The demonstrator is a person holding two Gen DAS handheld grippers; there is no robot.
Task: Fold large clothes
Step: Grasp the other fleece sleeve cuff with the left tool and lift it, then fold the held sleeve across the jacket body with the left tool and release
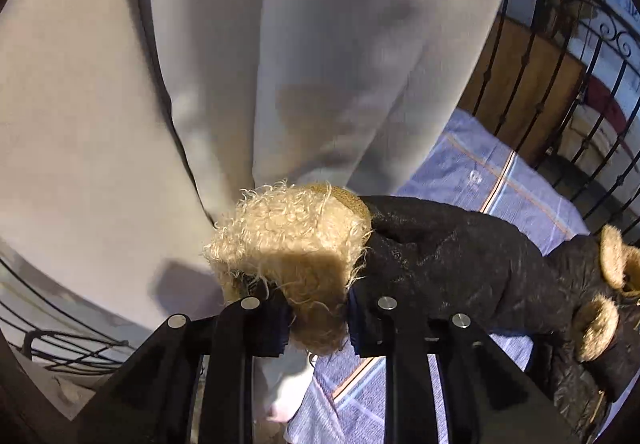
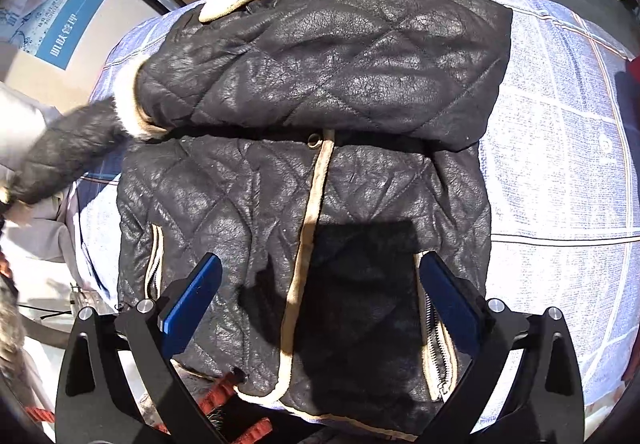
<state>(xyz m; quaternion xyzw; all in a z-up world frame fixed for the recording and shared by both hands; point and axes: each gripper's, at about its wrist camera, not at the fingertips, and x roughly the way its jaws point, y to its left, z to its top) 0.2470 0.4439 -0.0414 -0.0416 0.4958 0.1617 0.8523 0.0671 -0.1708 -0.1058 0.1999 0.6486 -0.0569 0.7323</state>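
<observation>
Left gripper (image 1: 318, 314) pinching fleece cuff (image 1: 288, 244) of black jacket (image 2: 312, 147) sleeve, holding it up off blue checked sheet (image 2: 560, 147). Right gripper (image 2: 320, 308) hovering wide open over jacket's hem. Only right view showing whole jacket lying flat, other sleeve folded across chest.

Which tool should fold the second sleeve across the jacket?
Left. The left tool is shut on the fleece cuff of the loose sleeve. The right tool hangs open over the jacket hem, holding nothing.
</observation>
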